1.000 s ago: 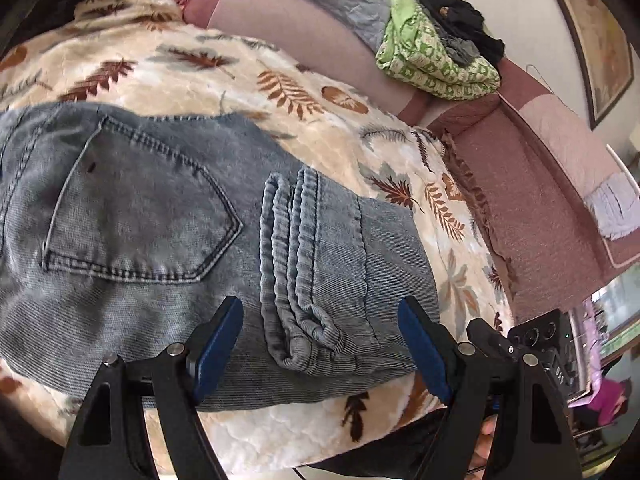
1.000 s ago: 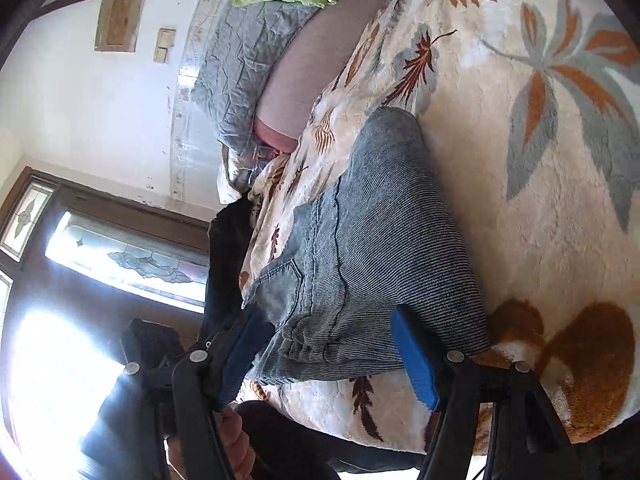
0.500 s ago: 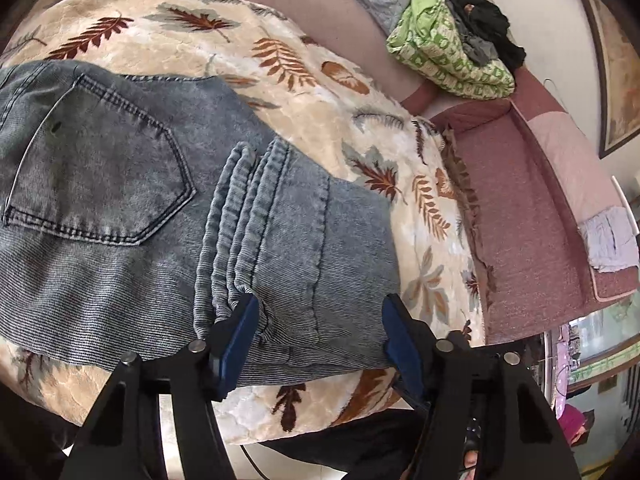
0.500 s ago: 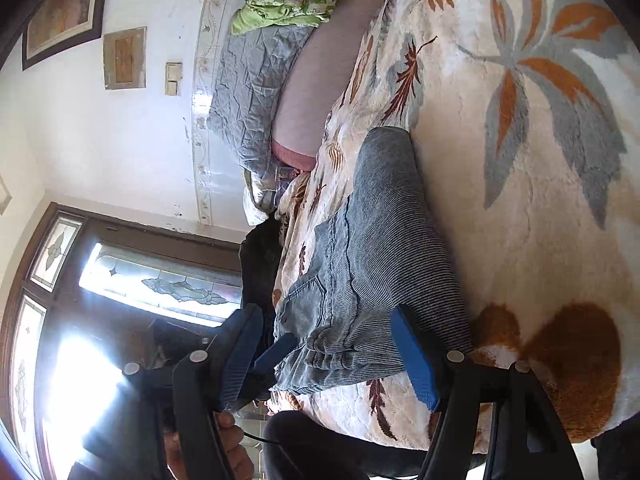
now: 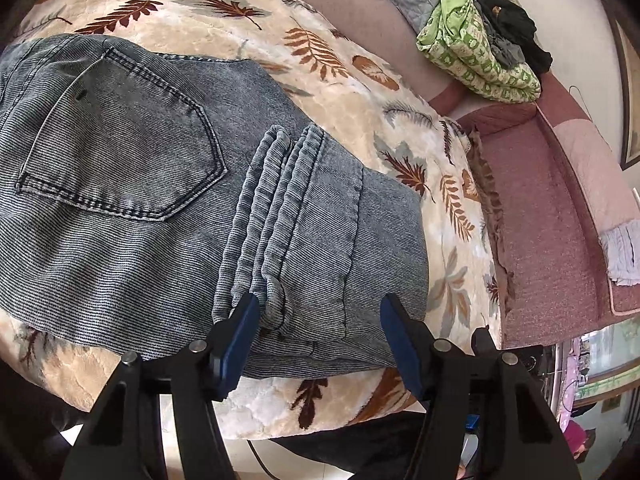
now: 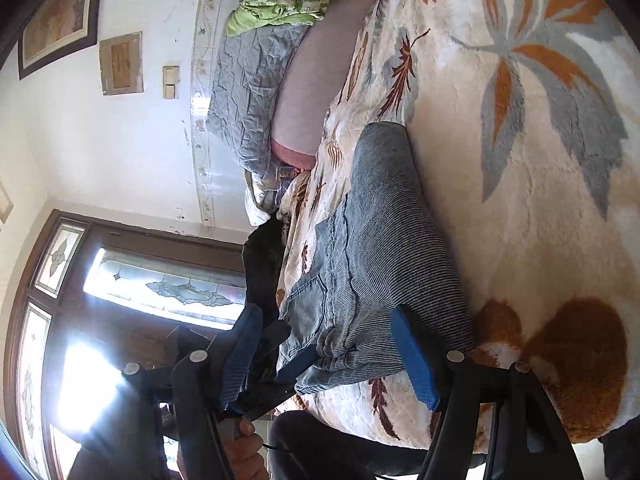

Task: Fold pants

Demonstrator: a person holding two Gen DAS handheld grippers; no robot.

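Observation:
Grey-blue denim pants [image 5: 168, 200] lie folded on a cream leaf-print blanket [image 5: 344, 80], back pocket up, the leg hems stacked on top near the front edge. My left gripper [image 5: 320, 332] is open, its blue pads either side of the folded end next to the hems, right at the cloth. In the right wrist view the same pants [image 6: 384, 248] show edge-on. My right gripper [image 6: 332, 356] is open around the near end of the fold, with the left gripper's blue pad visible between its fingers.
A pile of green patterned and black clothes [image 5: 484, 52] sits on the pink sofa back. The maroon sofa seat [image 5: 552, 232] lies right of the blanket. A grey quilt [image 6: 252, 92] and a stained-glass door [image 6: 132, 280] are to the left.
The left gripper has drawn slightly back and left along the folded end, staying open. The right gripper has stayed open at the near end of the fold. The pants have not moved.

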